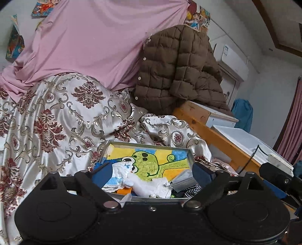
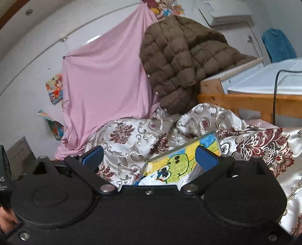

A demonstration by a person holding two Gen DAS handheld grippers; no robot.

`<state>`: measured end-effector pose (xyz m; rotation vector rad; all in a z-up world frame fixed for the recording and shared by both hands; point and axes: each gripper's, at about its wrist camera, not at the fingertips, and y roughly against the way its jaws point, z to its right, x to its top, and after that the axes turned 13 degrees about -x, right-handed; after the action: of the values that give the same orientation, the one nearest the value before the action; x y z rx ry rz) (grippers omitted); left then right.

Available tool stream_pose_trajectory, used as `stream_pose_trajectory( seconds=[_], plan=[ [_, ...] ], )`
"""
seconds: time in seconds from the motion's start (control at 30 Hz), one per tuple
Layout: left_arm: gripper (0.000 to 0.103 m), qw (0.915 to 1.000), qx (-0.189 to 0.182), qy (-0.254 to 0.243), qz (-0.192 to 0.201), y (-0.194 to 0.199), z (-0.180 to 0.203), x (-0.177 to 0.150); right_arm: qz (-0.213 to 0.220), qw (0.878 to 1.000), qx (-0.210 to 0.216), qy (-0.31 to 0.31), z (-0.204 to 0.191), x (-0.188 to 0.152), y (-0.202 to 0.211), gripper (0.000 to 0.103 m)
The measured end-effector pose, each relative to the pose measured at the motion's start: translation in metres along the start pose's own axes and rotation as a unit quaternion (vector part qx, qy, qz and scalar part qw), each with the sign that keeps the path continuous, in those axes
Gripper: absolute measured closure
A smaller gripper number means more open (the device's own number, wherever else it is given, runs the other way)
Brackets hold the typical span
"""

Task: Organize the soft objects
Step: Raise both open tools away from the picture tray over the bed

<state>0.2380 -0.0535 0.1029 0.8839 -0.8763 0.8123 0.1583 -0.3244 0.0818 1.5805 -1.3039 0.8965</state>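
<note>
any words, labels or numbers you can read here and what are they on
"AS": end of a cut-off word on the black device at the left edge of the right wrist view; smaller lines under it are too blurred to read.
Sticker on the air conditioner: too small to read.
Cartoon posters on the wall: no legible text.

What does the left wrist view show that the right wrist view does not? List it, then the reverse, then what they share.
Only the left wrist view: a striped sock and grey cloth in the tray, beside the white cloth.
Only the right wrist view: a grey box at far left.
Both: the frog-picture tray on the floral bedspread, the brown jacket, the pink sheet, and an open gripper.
</note>
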Motion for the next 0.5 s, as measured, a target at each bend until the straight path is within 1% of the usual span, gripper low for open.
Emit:
stream_pose_trajectory(
  seconds=[0.17,0.37,0.5],
  plan=[
    [0.002,0.9998,-0.002,-0.012,0.018,0.032,0.003,-0.012,0.019,0.999,-0.002,0.026,-0.012,-0.009,0.033,0.000],
    [0.001,0.9995,-0.007,-0.027,0.017,0.060,0.005,-0.027,0.030,0.998,0.007,0.052,-0.023,-0.021,0.062,0.001],
    [0.001,0.9993,-0.005,-0.032,0.019,0.077,0.004,-0.037,0.034,0.997,-0.001,0.063,-0.028,-0.036,0.082,0.000]
  ],
)
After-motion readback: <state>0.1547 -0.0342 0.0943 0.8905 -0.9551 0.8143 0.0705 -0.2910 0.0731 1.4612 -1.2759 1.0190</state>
